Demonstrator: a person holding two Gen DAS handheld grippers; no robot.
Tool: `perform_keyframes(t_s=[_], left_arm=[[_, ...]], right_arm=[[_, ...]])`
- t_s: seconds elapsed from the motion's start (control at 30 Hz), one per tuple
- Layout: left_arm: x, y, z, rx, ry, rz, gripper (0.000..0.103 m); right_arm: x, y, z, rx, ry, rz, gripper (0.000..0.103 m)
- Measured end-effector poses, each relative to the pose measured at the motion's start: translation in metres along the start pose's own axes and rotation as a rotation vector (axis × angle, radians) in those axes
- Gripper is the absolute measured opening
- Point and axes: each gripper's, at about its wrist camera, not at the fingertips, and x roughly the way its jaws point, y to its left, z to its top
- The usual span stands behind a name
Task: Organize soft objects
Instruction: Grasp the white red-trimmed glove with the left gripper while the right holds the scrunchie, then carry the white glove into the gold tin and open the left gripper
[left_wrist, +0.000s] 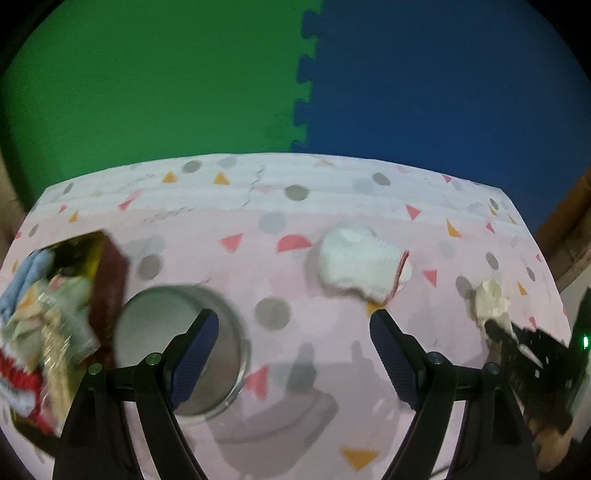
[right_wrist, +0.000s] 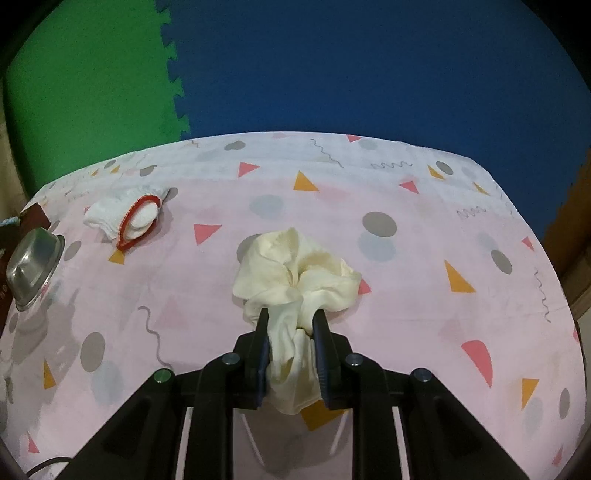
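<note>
Step in hand, as I judged it: carry the cream cloth (right_wrist: 295, 273) to the box of soft items (left_wrist: 55, 314) and drop it in. Doing it well would mean lifting the bunch clear of the patterned tablecloth (right_wrist: 406, 295) before travelling, since most of it sagged ahead of the fingertips and could drag or slip free.

Right gripper (right_wrist: 290, 319): jaws nearly together, pads pinching a fold of the cream cloth; the rest billowed just beyond the tips, resting on the tablecloth.

Left gripper (left_wrist: 291, 321): jaws wide apart, nothing between them. A metal bowl (left_wrist: 181, 350) lay under its left finger, contact not discernible. A white red-trimmed sock (left_wrist: 362, 262) lay ahead, slightly right, untouched. The box sat far left.
</note>
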Motion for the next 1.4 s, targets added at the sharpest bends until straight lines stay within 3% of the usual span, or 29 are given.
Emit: perform_keyframes(t_s=[0.27,0.37,0.47,0.5,0.6,0.9,1.4], left_arm=[[0.052,-0.017,0.026,-0.014,0.062,-0.057,0.079],[0.070,-0.017,0.030,-0.042,0.090,-0.082,0.072],[0.085,-0.018,0.031,-0.057,0.117,-0.117,0.050],[0.089,-0.019,0.031,-0.059,0.128,-0.134,0.036],[0.088,-0.021,0.031,-0.070,0.122,-0.163,0.013],[0.050,-0.041,0.026,0.050,0.048,-0.132,0.010],[-0.023,-0.025,0.012,0.035,-0.004,-0.132,0.010]], right_arm=[[0.001,0.000,0.000,0.005,0.003,0.010,0.022],[0.001,-0.001,0.000,0.010,0.004,0.016,0.022],[0.001,-0.002,0.000,0.016,0.005,0.024,0.022],[0.002,-0.003,0.000,0.019,0.005,0.027,0.022],[0.002,-0.004,0.000,0.023,0.006,0.033,0.022],[0.002,-0.004,0.000,0.021,0.007,0.030,0.023],[0.002,-0.004,0.000,0.025,0.007,0.033,0.023]])
